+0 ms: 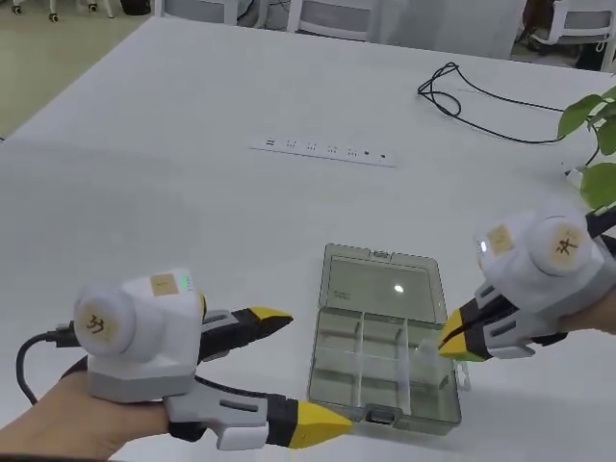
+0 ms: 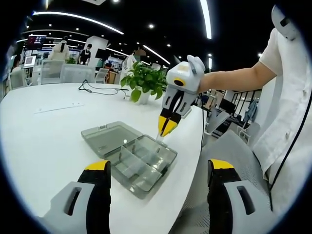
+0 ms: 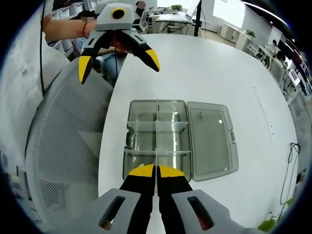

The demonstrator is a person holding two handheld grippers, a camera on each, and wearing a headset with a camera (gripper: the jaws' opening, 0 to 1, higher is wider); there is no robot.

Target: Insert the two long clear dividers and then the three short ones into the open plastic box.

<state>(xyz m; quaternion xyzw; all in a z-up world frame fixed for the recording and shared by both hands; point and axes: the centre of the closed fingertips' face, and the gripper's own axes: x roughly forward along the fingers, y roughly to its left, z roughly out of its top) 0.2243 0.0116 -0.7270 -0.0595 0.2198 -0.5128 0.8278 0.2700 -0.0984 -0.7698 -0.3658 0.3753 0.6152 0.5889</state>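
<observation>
Head view: the box [image 1: 423, 414] sits open on the white surface [image 1: 192, 212] just in front of me, with its lid [image 1: 383, 281] laid flat on the far side. Clear dividers [image 1: 361, 366] stand inside it and split it into compartments. In the right gripper view I make out 1 running the length of the box and 2 crossing it.

My right tongs [image 1: 454, 348] are closed, yellow tips pressed together, and they point down at the right end of the box. There is a faint clear sliver under the tips, but I cannot tell whether they pinch a divider or whether they touch the box.

My left tongs [image 1: 300, 368] are open, the 2 jaws spread wide. They hang over the surface just left of the box, and the nearer tip is beside its front left corner. They hold nothing.

Farther back on the surface lies a white strip [image 1: 322, 150]. A black cable [image 1: 462, 96] loops well behind the box to the right, and a plant [image 1: 597, 135] leans in at the right edge.
</observation>
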